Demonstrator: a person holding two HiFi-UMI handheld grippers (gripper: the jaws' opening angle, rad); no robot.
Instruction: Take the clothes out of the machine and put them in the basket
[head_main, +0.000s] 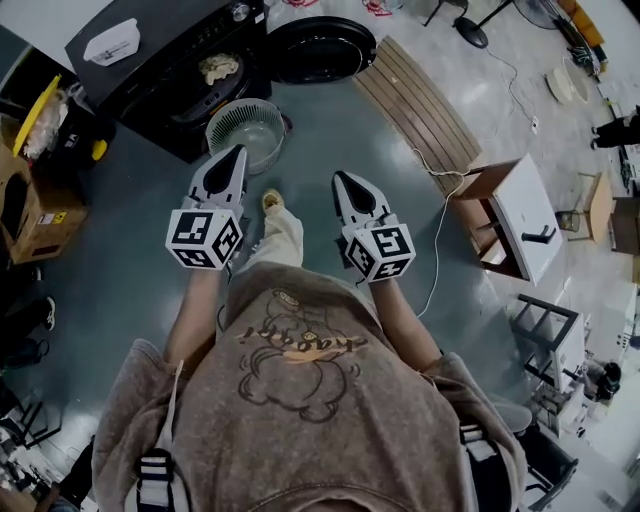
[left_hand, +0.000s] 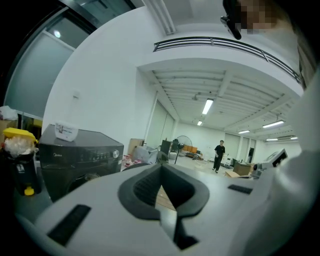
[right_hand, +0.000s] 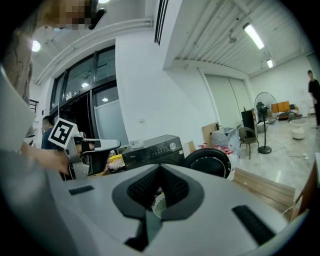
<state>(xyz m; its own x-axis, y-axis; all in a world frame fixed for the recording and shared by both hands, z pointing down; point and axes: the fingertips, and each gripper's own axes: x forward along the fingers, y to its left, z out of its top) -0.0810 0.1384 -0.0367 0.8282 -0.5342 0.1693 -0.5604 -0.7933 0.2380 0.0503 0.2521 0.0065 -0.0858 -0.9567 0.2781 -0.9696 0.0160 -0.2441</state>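
A person in a grey-brown printed sweatshirt (head_main: 300, 400) stands on a dark grey-green floor (head_main: 130, 260), holding a claw in each hand out in front of the chest.

The left claw (head_main: 238, 150), a pale grey wedge with a black-and-white marker cube at its rear, sits left of centre in the head view. Its jaws are together, with nothing between them. The right claw (head_main: 340, 180) is the same make and sits right of centre. Its jaws are also pressed together and it is empty. The two are level with each other and well apart, and both tips point toward the upper left of the frame.

The black front-loading washing machine (head_main: 150, 50) stands in the upper left. Its round black door (head_main: 320, 48) is swung open to the right. A bundle of pale crumpled clothes (head_main: 220, 68) lies in the drum opening. A small white tub (head_main: 112, 42) rests on the machine's top.

The round, pale slatted laundry basket (head_main: 270, 135) sits on the floor just in front of the drum opening. It is just beyond the left claw's tip, and it looks empty. In the right gripper view, its white ribs show in the notch above the closed jaws.

A brown slatted wooden board (head_main: 420, 100) lies to the right of the door. A white boxy cabinet (head_main: 535, 215) stands at mid right. A brown cardboard box (head_main: 35, 215) sits at the left edge.
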